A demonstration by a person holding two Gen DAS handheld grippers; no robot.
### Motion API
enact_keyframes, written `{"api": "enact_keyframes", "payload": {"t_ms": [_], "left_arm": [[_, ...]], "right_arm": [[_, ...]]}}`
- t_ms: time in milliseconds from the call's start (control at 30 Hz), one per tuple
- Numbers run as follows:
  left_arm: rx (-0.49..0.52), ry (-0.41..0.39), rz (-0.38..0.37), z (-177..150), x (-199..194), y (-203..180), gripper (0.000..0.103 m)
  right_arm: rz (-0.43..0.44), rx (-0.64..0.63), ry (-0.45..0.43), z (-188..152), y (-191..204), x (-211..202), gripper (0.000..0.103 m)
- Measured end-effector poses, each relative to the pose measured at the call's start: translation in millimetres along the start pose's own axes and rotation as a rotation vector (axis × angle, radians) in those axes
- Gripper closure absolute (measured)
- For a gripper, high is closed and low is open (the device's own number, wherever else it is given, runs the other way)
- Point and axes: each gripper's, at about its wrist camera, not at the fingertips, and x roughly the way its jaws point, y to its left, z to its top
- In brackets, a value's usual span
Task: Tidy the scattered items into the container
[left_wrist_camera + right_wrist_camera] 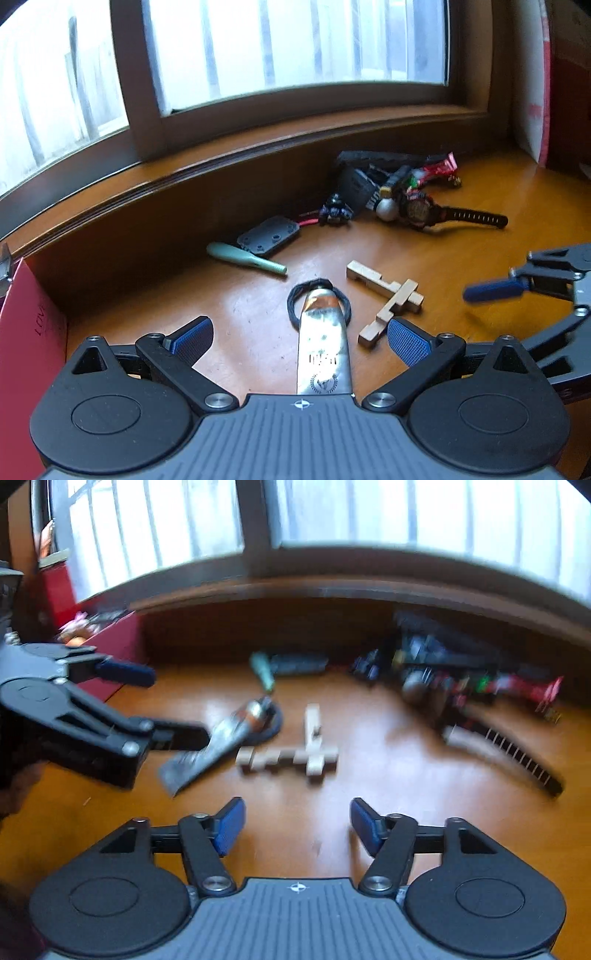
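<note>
A silver tube (325,347) lies on the wooden table, its tip through a black hair tie (319,302). My left gripper (300,339) is open, its blue pads wide on either side of the tube without pressing it. The right wrist view shows that gripper (175,705) over the tube (207,753). A wooden cross puzzle (388,299) (295,757) lies just right of the tube. My right gripper (298,825) is open and holds nothing, in front of the puzzle. The red container (29,332) (110,642) stands at the left.
A green pen-like stick (247,258), a dark grey plate (267,236) and a black watch (424,212) lie further back, beside a pile of small dark items (369,173). The window ledge (258,147) runs behind them. A red and white box (543,92) stands at the right.
</note>
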Motion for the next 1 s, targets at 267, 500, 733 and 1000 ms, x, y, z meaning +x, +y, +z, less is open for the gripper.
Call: {"api": "enact_keyframes", "payload": {"t_ms": [267, 500, 733, 1000], "left_arm": [[-0.120, -0.011, 0.035, -11, -20, 27, 0.001], [-0.131, -0.006, 0.034, -18, -23, 31, 0.001], [-0.124, -0.003, 0.020, -16, -19, 31, 0.001], [-0.122, 0.003, 0.017, -16, -15, 30, 0.001]], "right_arm": [[-0.041, -0.002, -0.057, 17, 18, 28, 0.003], [-0.046, 0.035, -0.015, 14, 11, 51, 0.009], [-0.057, -0.016, -0.035, 12, 11, 56, 0.026], [-0.053, -0.007, -0.102, 21, 11, 39, 0.026]]}}
